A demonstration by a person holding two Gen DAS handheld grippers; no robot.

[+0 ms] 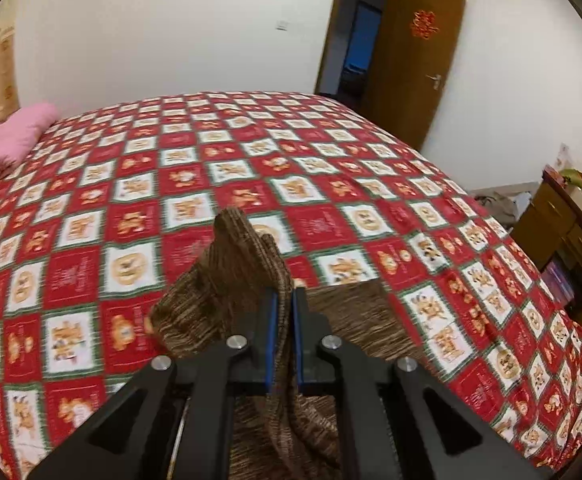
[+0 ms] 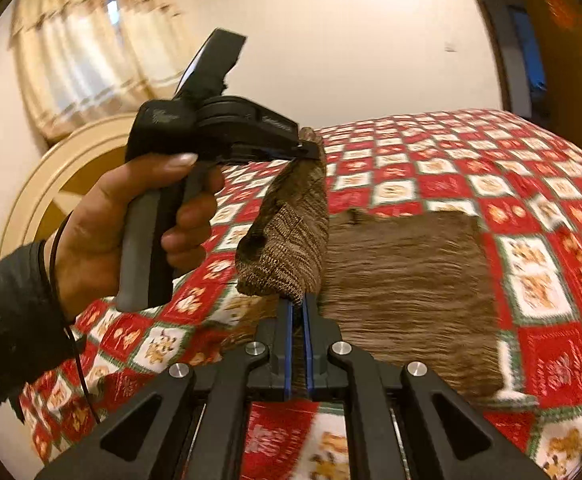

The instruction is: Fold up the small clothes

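Observation:
A brown knit garment (image 2: 403,280) lies partly spread on the red checked bedspread (image 2: 531,208), with one side lifted. My left gripper (image 1: 285,294) is shut on a raised fold of the garment (image 1: 231,280); it also shows in the right wrist view (image 2: 307,152), held in a hand and pinching the cloth's upper corner. My right gripper (image 2: 298,304) is shut on the lower edge of the same lifted flap (image 2: 287,248). Both hold the flap above the bed.
A pink blanket (image 1: 7,140) lies at the bed's far left. An open wooden door (image 1: 415,68) stands beyond the bed. A wooden cabinet (image 1: 563,232) with clutter stands at the right. A headboard (image 2: 63,184) and curtains (image 2: 87,48) are at the left.

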